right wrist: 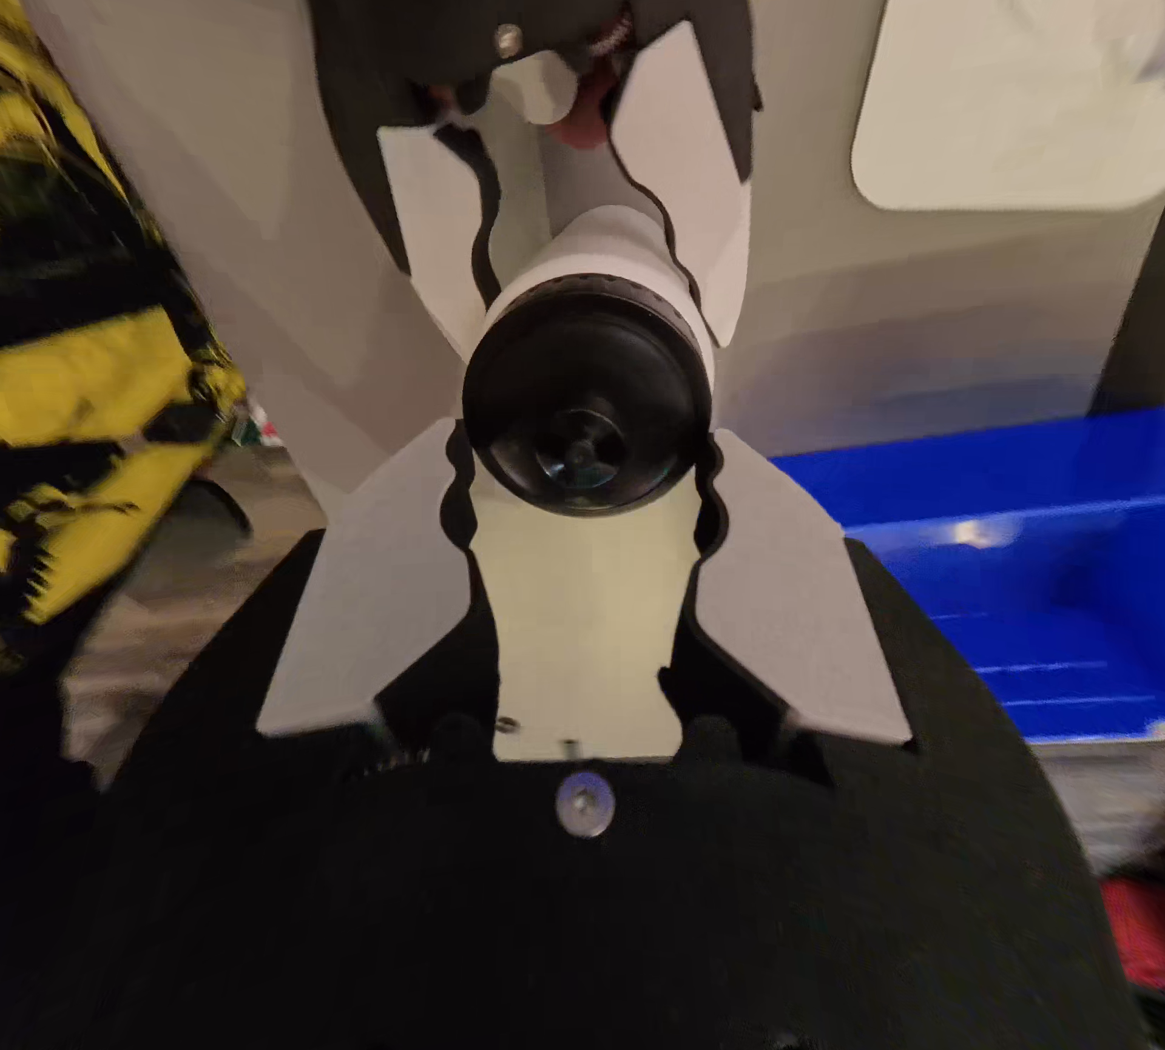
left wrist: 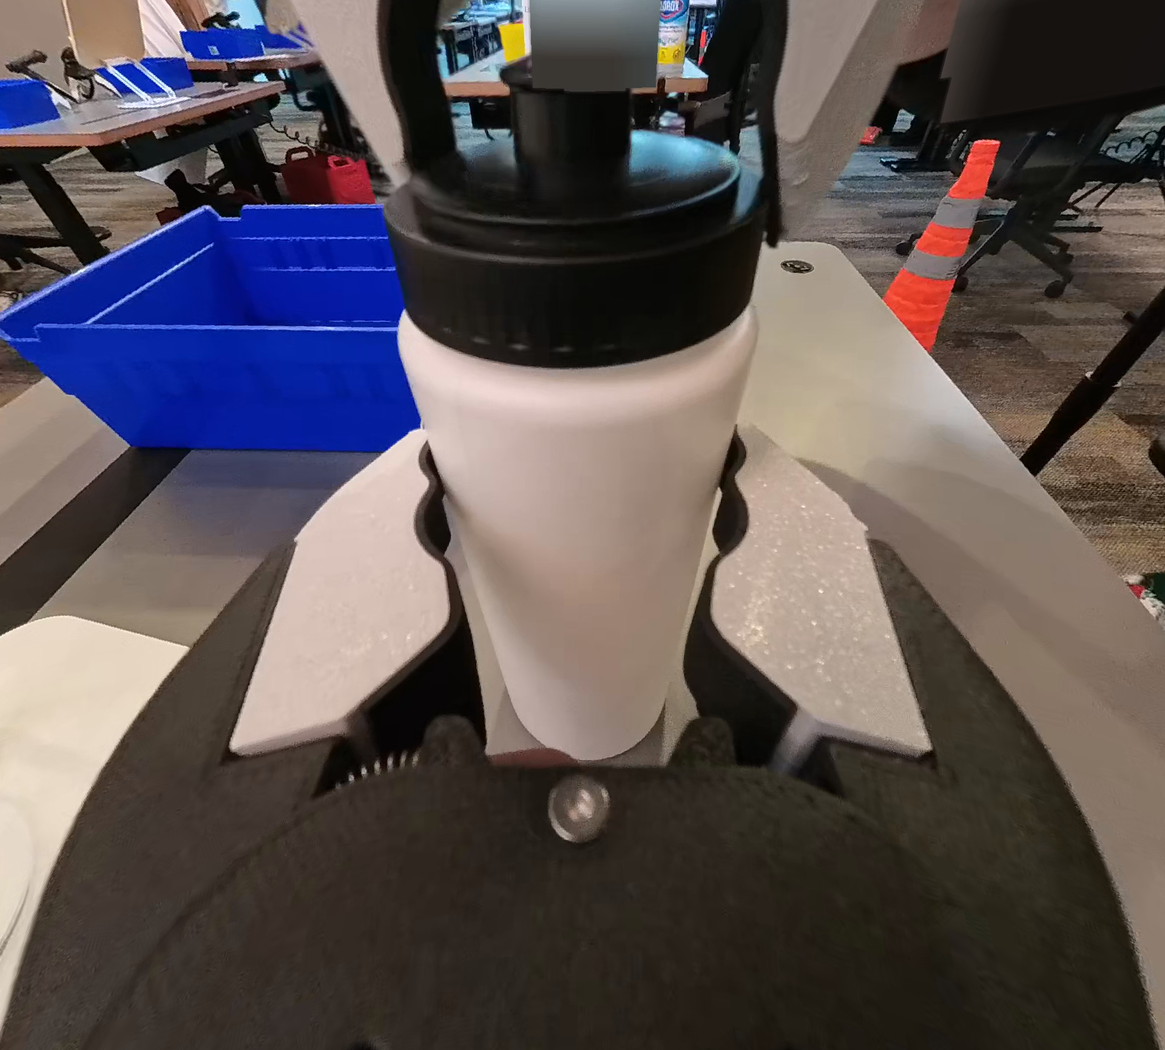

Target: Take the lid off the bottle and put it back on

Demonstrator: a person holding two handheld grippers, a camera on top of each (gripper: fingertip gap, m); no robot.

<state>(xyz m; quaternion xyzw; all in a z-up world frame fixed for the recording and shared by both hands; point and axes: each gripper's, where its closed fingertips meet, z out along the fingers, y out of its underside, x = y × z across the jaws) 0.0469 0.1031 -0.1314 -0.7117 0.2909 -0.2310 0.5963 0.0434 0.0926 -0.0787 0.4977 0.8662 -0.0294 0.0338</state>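
Note:
A white bottle [left wrist: 580,515] stands upright on the grey table [left wrist: 882,421] with a black screw lid [left wrist: 573,295] and spout on top. My left gripper [left wrist: 581,452] is shut on the bottle's body, with one finger on each side. My right gripper [left wrist: 589,207] comes down from above, its fingers flanking the lid. In the right wrist view I look straight down on the lid [right wrist: 583,408]. My right gripper [right wrist: 583,446] is closed on the lid's rim, and the bottle [right wrist: 605,244] and the left gripper's fingers show beyond it.
A blue bin [left wrist: 208,339] stands on the table left of the bottle and also shows in the right wrist view [right wrist: 977,547]. A white tray [left wrist: 63,736] lies near left. An orange cone [left wrist: 945,238] stands on the floor to the right. Desks and chairs stand behind.

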